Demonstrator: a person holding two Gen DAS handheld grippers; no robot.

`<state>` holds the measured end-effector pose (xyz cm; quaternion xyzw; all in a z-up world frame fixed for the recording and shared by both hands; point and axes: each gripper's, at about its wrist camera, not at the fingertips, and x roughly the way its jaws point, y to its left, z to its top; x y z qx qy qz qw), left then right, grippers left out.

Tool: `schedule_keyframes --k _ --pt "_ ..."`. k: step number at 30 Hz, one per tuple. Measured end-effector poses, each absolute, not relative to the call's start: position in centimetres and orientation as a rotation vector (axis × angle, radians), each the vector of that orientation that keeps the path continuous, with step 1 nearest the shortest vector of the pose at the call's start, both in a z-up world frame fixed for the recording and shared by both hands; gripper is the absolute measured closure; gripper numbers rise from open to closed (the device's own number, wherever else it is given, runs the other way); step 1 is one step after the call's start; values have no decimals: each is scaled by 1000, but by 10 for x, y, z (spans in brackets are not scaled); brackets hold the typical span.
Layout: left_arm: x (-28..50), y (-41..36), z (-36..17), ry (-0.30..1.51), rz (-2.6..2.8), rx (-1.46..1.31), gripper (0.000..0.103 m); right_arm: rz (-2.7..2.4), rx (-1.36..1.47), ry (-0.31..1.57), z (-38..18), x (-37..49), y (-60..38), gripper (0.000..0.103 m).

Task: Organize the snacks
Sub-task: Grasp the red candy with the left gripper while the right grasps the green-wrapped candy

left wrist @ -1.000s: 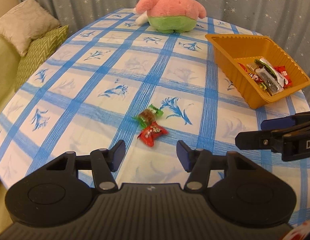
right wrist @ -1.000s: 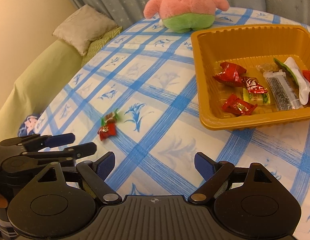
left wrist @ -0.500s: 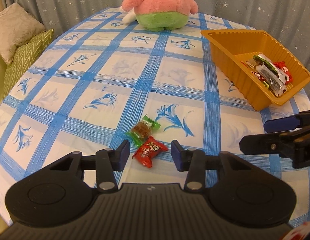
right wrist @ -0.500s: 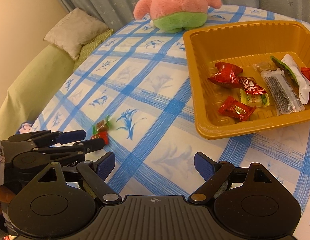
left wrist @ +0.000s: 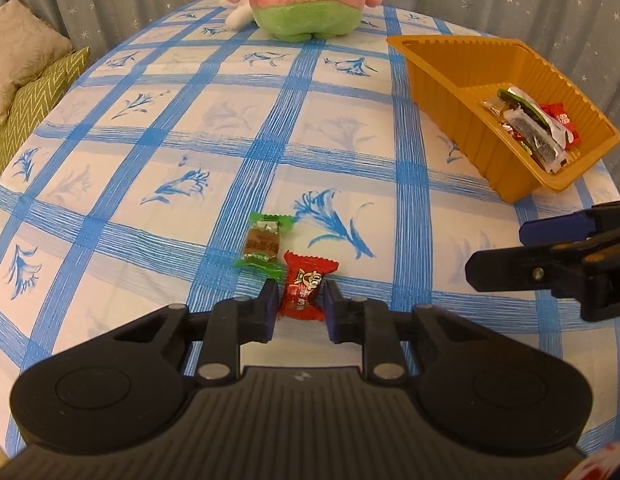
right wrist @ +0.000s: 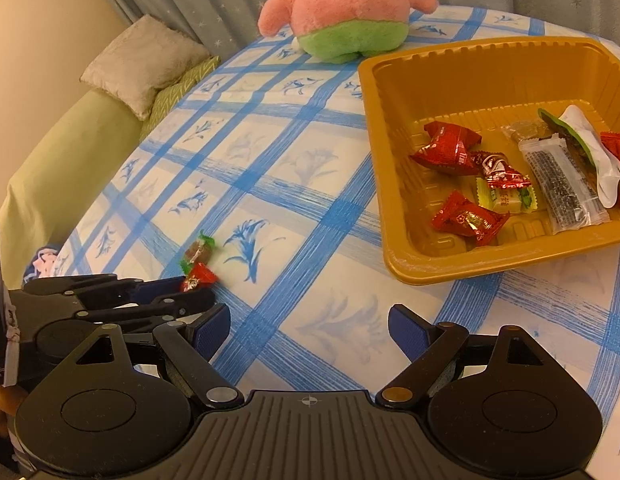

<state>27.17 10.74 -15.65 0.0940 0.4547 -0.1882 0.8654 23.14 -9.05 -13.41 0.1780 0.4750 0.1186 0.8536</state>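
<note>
A red wrapped candy [left wrist: 303, 290] lies on the blue-checked tablecloth [left wrist: 157, 184], and my left gripper [left wrist: 301, 300] has closed its blue pads onto both sides of it. A green-and-brown wrapped candy [left wrist: 263, 245] lies just beyond it, touching its corner. Both also show in the right wrist view: the red candy [right wrist: 197, 276] and the green one [right wrist: 197, 251]. The orange tray [right wrist: 450, 80] holds several wrapped snacks [right wrist: 510, 176]. My right gripper [right wrist: 310, 328] is open and empty above the cloth, short of the tray.
A pink and green plush toy [right wrist: 346, 12] sits at the table's far side, behind the tray [left wrist: 442, 80]. A sofa with cushions [right wrist: 145, 64] stands left of the table. The table edge curves close on the left.
My left gripper moved forward and down to the red candy and closed its fingers on it. The right gripper drifted slightly and stayed open.
</note>
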Motion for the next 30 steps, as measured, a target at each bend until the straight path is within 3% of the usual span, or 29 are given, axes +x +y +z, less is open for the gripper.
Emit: schedule_keyframes --k 23,30 --pt "256 153 -137 929 -284 103 86 338 332 995 -137 242 -67 17" --pt "261 182 -131 916 -178 64 86 417 281 987 -141 261 -35 32"
